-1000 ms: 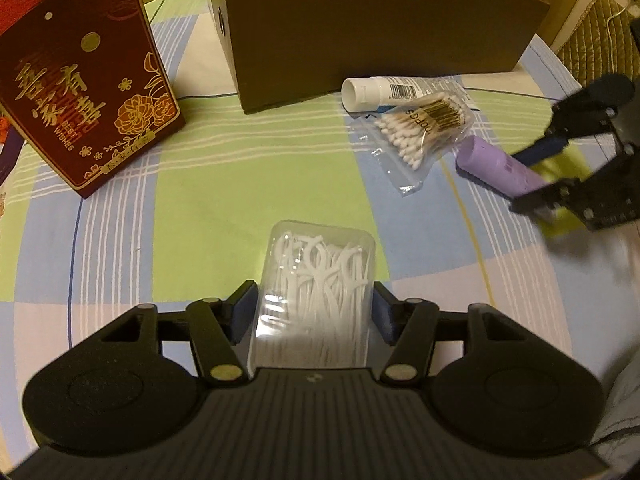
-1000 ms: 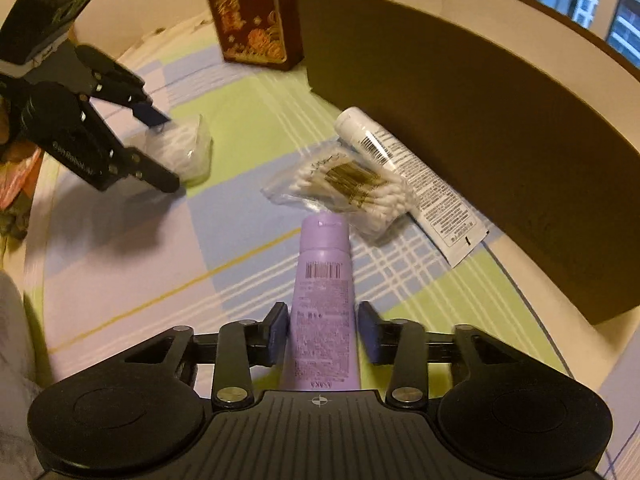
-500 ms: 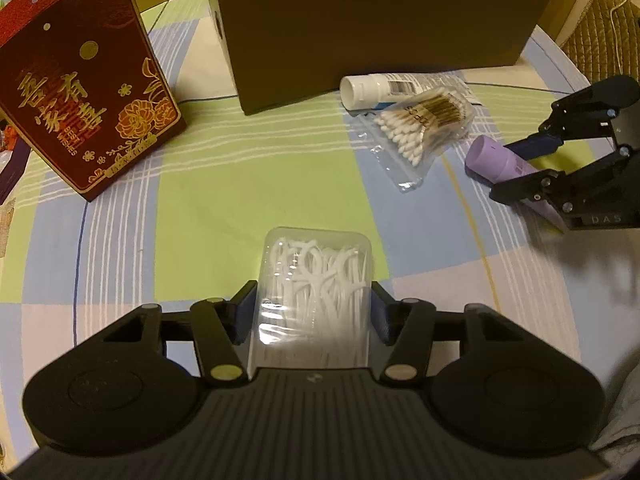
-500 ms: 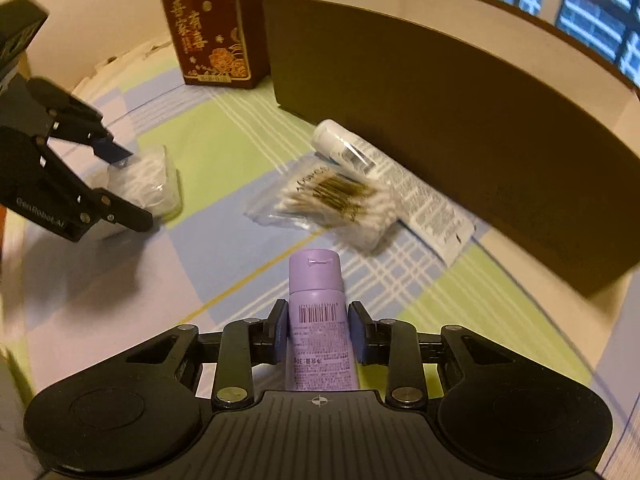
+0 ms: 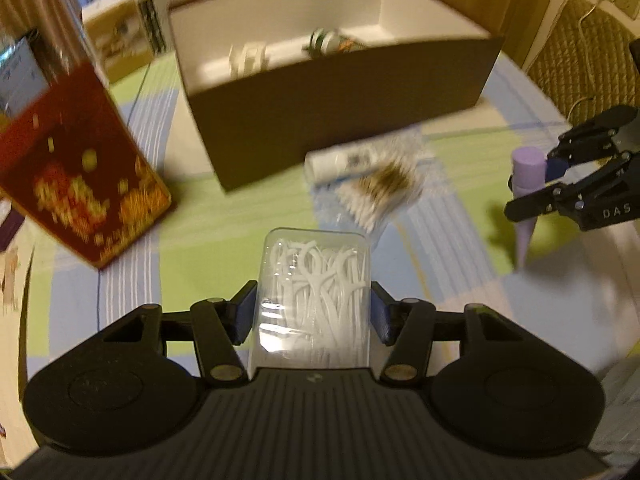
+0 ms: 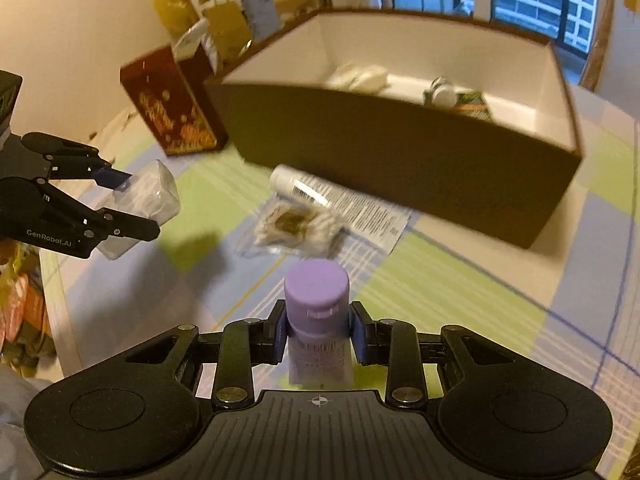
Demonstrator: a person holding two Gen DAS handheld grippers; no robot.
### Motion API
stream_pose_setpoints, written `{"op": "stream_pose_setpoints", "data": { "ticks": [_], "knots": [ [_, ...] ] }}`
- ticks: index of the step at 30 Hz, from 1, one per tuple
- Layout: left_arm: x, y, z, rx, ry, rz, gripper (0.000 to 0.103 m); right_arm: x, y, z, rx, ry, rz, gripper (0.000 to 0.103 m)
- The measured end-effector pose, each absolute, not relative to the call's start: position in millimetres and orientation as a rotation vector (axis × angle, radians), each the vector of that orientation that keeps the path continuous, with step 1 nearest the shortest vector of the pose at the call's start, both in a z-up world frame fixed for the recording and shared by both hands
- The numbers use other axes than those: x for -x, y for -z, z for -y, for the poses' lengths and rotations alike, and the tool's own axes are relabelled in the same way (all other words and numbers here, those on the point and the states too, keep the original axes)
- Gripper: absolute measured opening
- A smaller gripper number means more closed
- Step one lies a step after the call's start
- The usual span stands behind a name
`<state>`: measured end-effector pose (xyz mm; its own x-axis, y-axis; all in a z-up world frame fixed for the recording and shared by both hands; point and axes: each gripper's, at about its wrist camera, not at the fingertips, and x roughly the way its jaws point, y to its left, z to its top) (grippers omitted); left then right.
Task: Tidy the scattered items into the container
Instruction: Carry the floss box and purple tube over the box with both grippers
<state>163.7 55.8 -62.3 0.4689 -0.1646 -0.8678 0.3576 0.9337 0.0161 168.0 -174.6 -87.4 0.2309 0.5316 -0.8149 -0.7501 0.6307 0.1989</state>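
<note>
My left gripper [image 5: 313,314] is shut on a clear box of white floss picks [image 5: 314,292], held above the checked cloth; it also shows in the right wrist view [image 6: 136,204]. My right gripper [image 6: 318,334] is shut on a purple tube [image 6: 317,316], lifted cap-up; the tube also shows in the left wrist view [image 5: 527,196]. A bag of cotton swabs [image 6: 298,224] and a white tube [image 6: 336,200] lie on the cloth before the brown container box [image 6: 400,152], which holds a few items.
A red gift box [image 5: 76,168] stands at the left of the container. Bags and cartons [image 6: 224,12] crowd the far side of the table. A woven chair [image 5: 580,52] is at the right.
Both grippers have risen from the cloth with their items. The purple tube now hangs upright in the right gripper, and the inside of the container has come into view.
</note>
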Motion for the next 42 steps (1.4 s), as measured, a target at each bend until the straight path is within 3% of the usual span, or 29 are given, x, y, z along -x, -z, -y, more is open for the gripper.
{"op": "stream_pose_setpoints", "data": {
  "ticks": [25,42],
  "knots": [
    [-254,-41,-34,-0.315,0.380,-0.760,0.052,-258,-37,176,0.196,-0.798,-0.684,0.034],
    [-315,-28,-38,-0.296,0.365,-0.784,0.052,-330,34,156,0.317,-0.713,-0.892,0.034]
  ]
}}
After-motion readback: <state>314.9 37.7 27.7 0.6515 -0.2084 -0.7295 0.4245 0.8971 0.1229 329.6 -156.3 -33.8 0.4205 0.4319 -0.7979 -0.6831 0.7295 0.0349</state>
